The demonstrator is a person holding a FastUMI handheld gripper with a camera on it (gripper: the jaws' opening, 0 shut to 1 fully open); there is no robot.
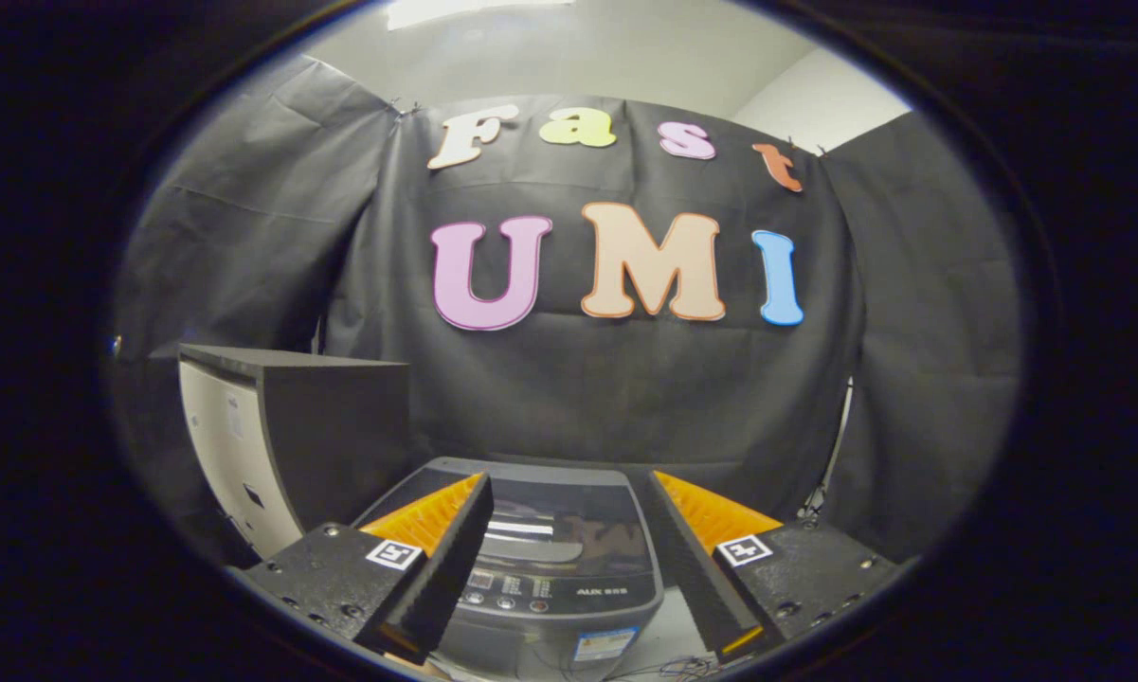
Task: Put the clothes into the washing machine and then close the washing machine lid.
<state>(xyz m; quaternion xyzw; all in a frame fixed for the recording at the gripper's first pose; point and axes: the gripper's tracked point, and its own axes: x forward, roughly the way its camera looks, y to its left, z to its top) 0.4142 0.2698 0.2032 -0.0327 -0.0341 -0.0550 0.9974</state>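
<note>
gripper spread wide, held nothing | washer sat just ahead between fingers, lid lay flat, closed | clothes unseen | fits pre-load or finished; judged: keep centred over lid

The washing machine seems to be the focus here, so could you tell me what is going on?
A person's handheld gripper is held open and empty, its fingers apart, pointing at the washing machine just ahead. The machine's lid looks shut. A dark cabinet stands beside the machine.
</note>
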